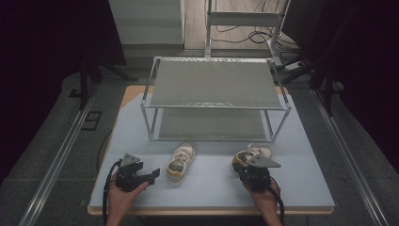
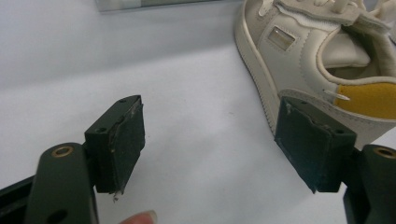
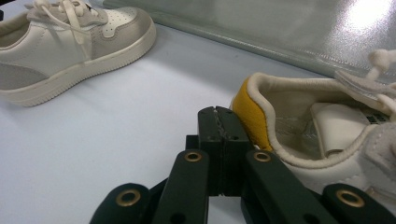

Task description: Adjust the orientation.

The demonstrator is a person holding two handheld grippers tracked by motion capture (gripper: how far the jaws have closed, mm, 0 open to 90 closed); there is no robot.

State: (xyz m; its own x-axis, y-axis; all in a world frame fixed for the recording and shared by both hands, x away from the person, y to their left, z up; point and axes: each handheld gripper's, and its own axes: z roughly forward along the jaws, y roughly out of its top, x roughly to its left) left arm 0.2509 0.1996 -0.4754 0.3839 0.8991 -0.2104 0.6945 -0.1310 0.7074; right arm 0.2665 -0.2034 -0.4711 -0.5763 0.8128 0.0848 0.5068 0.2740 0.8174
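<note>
On the desk [image 1: 301, 188], our left gripper [image 2: 210, 149] gapes wide beside the left shoe [image 2: 322, 60]; we should straddle its heel squarely. Our right gripper [image 3: 218, 140] sits closed, empty.

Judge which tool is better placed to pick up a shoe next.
Left, probably. The left tool is open, with one jaw already beside the left shoe's heel. The right tool is shut beside the right shoe's yellow heel and would need opening first.

no text can be read on anything here
</note>
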